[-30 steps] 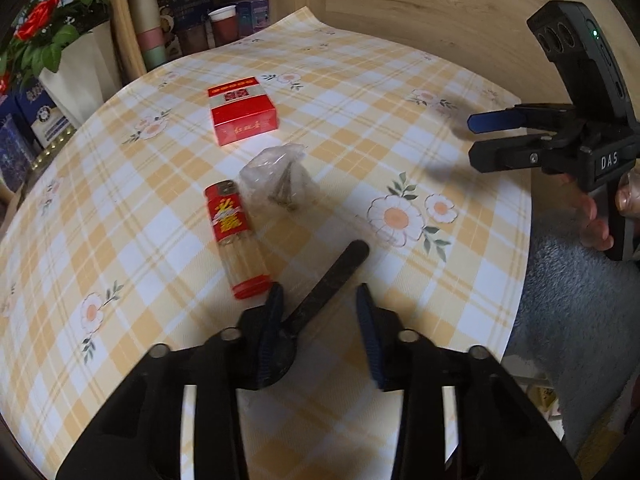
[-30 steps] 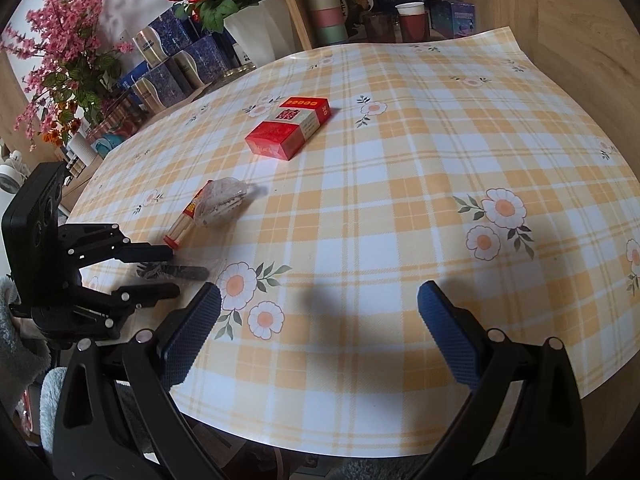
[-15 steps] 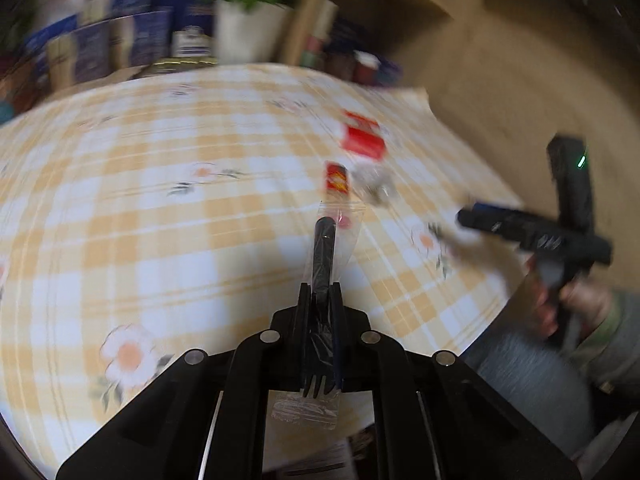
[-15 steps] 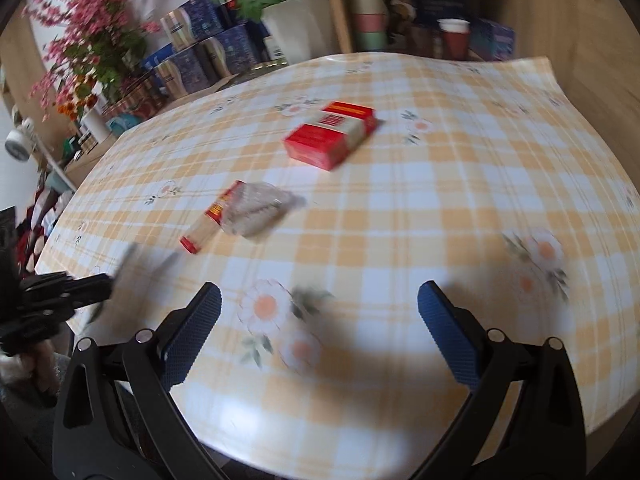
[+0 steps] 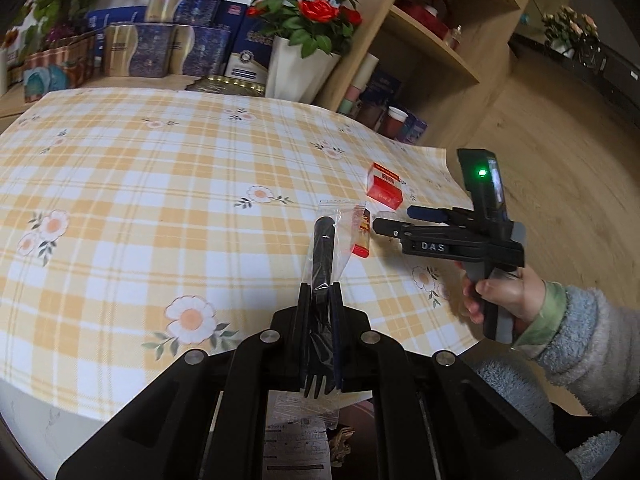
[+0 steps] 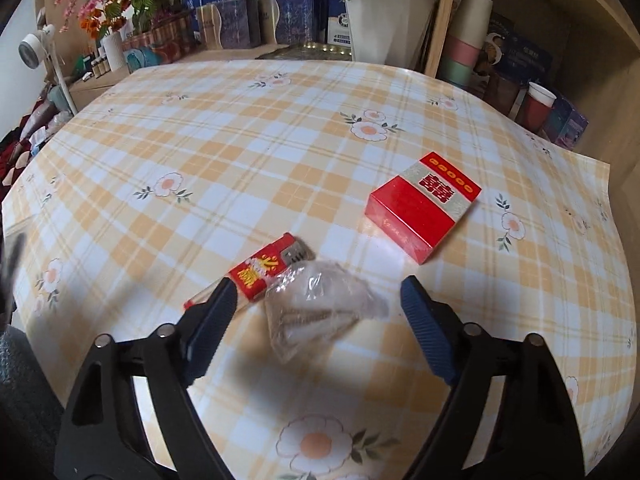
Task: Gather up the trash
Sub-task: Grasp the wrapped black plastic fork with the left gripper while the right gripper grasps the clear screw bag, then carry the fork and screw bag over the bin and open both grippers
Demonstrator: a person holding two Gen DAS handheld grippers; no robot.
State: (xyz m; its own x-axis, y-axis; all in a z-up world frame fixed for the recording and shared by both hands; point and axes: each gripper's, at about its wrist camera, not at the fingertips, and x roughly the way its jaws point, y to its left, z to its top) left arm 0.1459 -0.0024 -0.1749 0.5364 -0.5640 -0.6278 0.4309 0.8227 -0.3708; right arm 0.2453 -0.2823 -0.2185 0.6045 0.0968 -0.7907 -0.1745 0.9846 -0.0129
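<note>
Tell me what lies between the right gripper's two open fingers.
In the right wrist view, the crumpled clear plastic bag lies between the right gripper's fingers, beside the red lighter.

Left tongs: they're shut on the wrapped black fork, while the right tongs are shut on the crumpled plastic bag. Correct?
Not quite. The left tongs do clamp the wrapped fork, but the right wrist view shows the right tongs open, their tips either side of the crumpled plastic bag, which lies on the table.
</note>
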